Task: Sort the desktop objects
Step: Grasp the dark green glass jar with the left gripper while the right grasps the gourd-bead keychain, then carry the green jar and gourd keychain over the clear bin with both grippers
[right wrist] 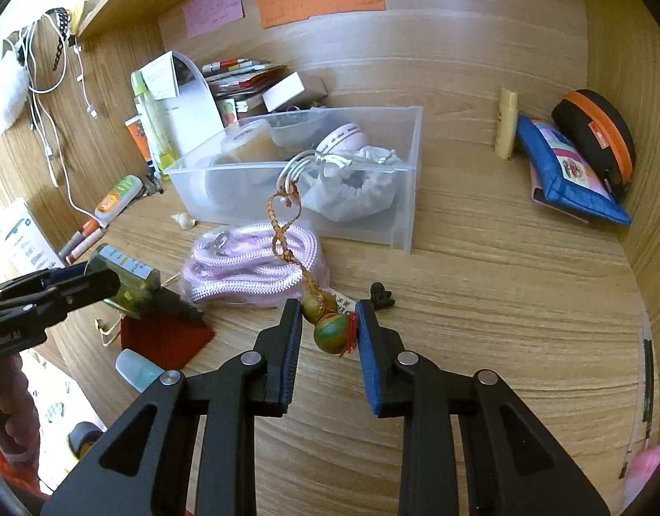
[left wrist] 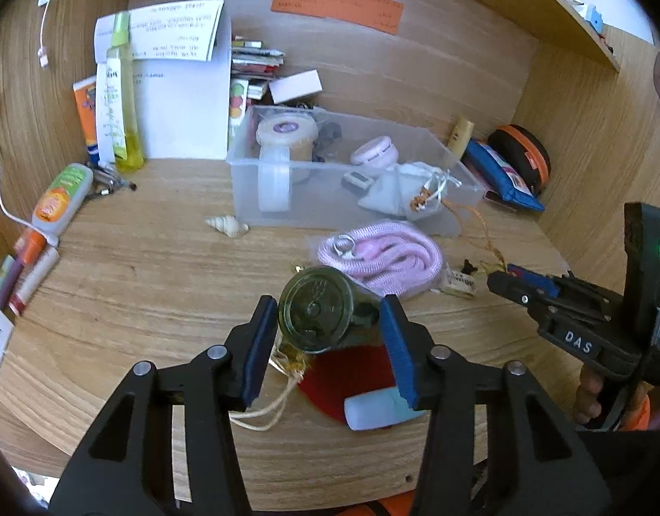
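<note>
My left gripper is shut on a green glass bottle, whose round base faces the camera, held above the desk. In the right wrist view the same bottle sticks out of the left gripper at the left edge. My right gripper is shut on a small green-brown gourd charm. Its braided orange cord runs away to a metal ring by the clear plastic box. The right gripper also shows at the right of the left wrist view.
The clear box holds jars and a white pouch. A bagged pink rope lies before it, with a red cloth and pale blue bottle nearer. A seashell, tubes and papers sit left; a blue pouch and black-orange case right.
</note>
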